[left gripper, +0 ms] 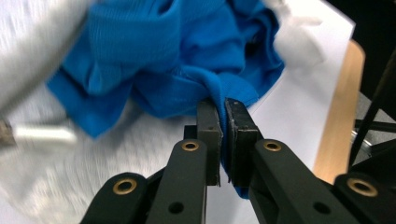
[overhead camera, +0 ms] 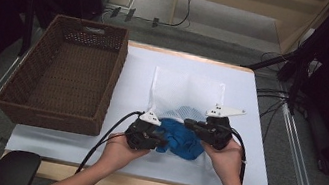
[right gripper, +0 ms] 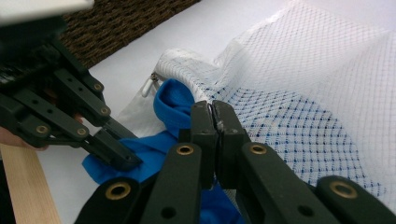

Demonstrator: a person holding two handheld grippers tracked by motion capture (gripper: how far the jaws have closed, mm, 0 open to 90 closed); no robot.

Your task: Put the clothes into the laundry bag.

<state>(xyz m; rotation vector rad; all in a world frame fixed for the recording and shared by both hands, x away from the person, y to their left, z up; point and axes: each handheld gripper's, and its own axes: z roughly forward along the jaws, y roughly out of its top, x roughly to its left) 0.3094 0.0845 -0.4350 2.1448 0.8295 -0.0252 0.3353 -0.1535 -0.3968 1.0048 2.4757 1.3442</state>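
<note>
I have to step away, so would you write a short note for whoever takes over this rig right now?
Left gripper: shut on a fold of the blue cloth.
Right gripper: shut on the rim of the white mesh bag at its opening.
Where things are: the bag lies flat on the white table cover; the cloth is partly inside it, the rest bunched outside the mouth, nearest the person. The wicker basket stands to the left.
Done: both grips are set, the cloth partly in.
Left: probably feeding the rest of the cloth in and closing the bag.

The cloth (overhead camera: 184, 139) is bright blue, the mesh bag (overhead camera: 187, 96) white, the basket (overhead camera: 66, 73) brown woven, the tabletop (overhead camera: 252, 163) white.
</note>
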